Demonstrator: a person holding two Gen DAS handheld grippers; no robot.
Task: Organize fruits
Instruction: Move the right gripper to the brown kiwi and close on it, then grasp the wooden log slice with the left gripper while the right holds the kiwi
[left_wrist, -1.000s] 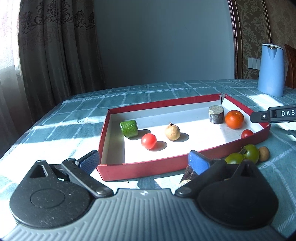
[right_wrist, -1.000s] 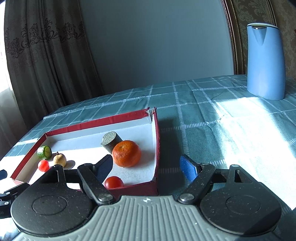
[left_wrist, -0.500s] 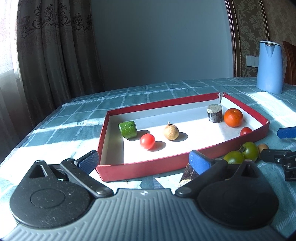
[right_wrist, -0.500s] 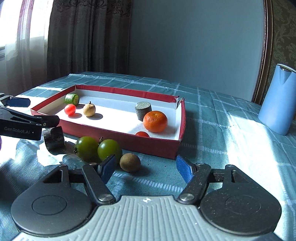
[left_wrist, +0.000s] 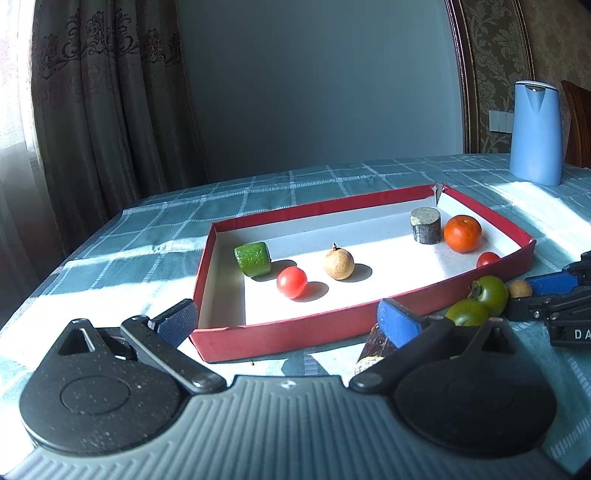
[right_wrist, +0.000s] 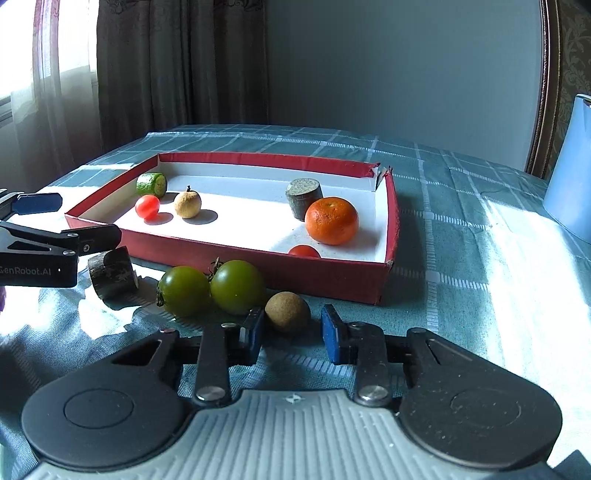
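Red tray sits on the checked surface and already contains a cucumber piece, a red tomato, a pale longan with stem, a grey cylinder, an orange and a second small tomato against the near wall. These items lie spread apart in a single layer.

Outstanding items lie outside the tray, just beside its near wall: two green tomatoes touching one another, a brown round fruit next to them, and a dark cylinder piece tipped on its side.

Right gripper: the fingers are closing with the brown round fruit just ahead of the tips, roughly centred on the gap. Neither pad is seen pressing on it, so no grip is confirmed. The low, forward approach suits a small round item that could roll; judged to be the next pick.

Left gripper: the fingers are spread wide and carry nothing. The gripper hangs low at the tray's near corner, above the dark cylinder piece, seemingly waiting its turn.

Risk: the green tomatoes lie close to the left finger of the right gripper and may be nudged.
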